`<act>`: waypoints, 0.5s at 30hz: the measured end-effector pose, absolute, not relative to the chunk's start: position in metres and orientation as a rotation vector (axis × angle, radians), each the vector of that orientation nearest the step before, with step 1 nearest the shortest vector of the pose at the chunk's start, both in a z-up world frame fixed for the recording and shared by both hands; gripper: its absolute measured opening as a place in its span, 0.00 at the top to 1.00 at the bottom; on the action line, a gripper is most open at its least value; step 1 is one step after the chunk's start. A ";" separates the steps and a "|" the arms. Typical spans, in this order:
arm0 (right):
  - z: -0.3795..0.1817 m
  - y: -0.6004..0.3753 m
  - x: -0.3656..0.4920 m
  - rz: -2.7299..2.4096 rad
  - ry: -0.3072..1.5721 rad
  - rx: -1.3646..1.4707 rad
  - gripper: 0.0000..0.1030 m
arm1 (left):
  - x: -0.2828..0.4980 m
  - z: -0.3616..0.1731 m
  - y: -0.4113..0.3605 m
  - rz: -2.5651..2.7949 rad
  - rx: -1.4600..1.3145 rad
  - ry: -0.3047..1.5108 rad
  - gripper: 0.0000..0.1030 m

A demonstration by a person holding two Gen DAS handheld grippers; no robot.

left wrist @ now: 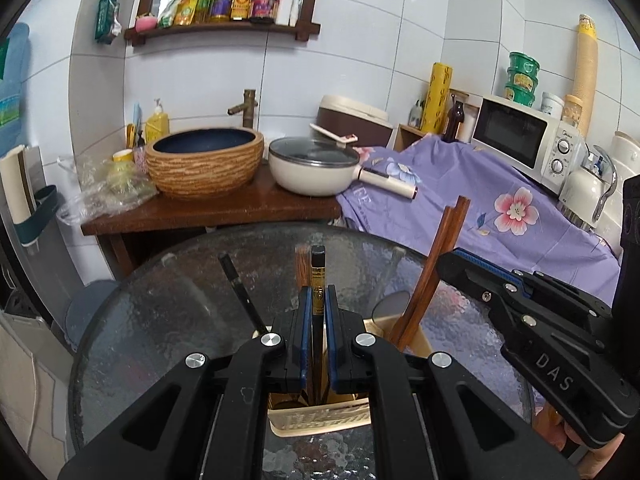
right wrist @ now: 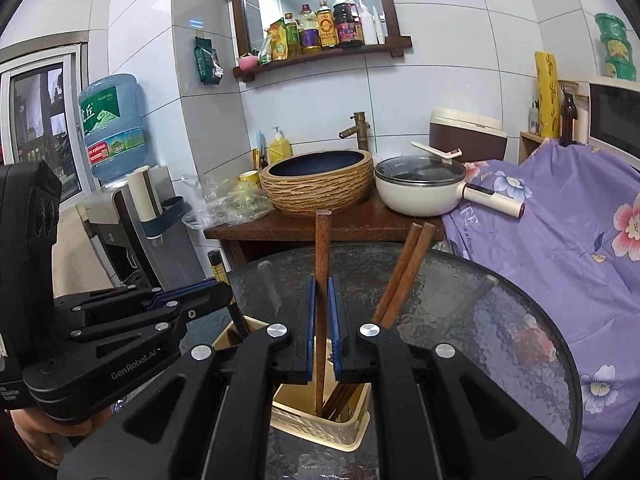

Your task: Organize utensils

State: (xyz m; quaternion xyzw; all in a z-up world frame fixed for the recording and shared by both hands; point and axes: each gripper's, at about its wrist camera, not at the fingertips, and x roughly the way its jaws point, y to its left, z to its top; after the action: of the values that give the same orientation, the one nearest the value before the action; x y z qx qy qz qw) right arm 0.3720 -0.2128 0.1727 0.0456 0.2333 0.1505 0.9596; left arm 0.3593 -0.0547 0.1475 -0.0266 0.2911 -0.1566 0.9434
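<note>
My left gripper (left wrist: 318,293) is shut on an upright black chopstick with a gold band (left wrist: 317,268); its lower end reaches into a beige utensil holder (left wrist: 320,424) on the round glass table (left wrist: 160,340). A second black chopstick (left wrist: 240,296) leans out of the holder to the left. My right gripper (right wrist: 322,282) is shut on a brown wooden chopstick (right wrist: 322,240) that stands in the same holder (right wrist: 320,428). Two more brown chopsticks (right wrist: 404,268) lean to its right. Each gripper shows in the other's view: the right one (left wrist: 444,264), the left one (right wrist: 216,292).
Behind the table, a wooden counter (right wrist: 280,226) carries a woven-look basin (right wrist: 316,184) and a lidded white pot (right wrist: 420,192). A purple floral cloth (right wrist: 560,220) covers the surface to the right, with a microwave (left wrist: 524,140). A water dispenser (right wrist: 116,128) stands at the left.
</note>
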 end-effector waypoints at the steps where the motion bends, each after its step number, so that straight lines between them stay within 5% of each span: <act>1: 0.172 -0.213 0.372 0.303 0.475 0.093 0.93 | 0.360 0.146 -0.055 -0.320 -0.054 0.597 0.94; 7: 0.171 -0.222 0.370 0.288 0.460 0.115 0.88 | 0.355 0.146 -0.054 -0.337 -0.073 0.583 0.90; 10: 0.174 -0.231 0.360 0.276 0.429 0.136 0.53 | 0.340 0.156 -0.053 -0.333 -0.059 0.536 0.63; 12: 0.175 -0.235 0.348 0.266 0.404 0.141 0.49 | 0.322 0.163 -0.048 -0.321 -0.048 0.479 0.38; 13: 0.175 -0.238 0.341 0.264 0.397 0.138 0.48 | 0.315 0.165 -0.046 -0.312 -0.042 0.460 0.34; 15: 0.172 -0.242 0.326 0.267 0.387 0.141 0.34 | 0.298 0.165 -0.041 -0.295 -0.027 0.423 0.16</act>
State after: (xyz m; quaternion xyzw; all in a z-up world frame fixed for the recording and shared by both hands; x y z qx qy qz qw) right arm 0.3256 -0.2420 0.1724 0.0699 0.1916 0.1323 0.9700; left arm 0.2979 -0.0406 0.1653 -0.0134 0.2093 -0.1456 0.9669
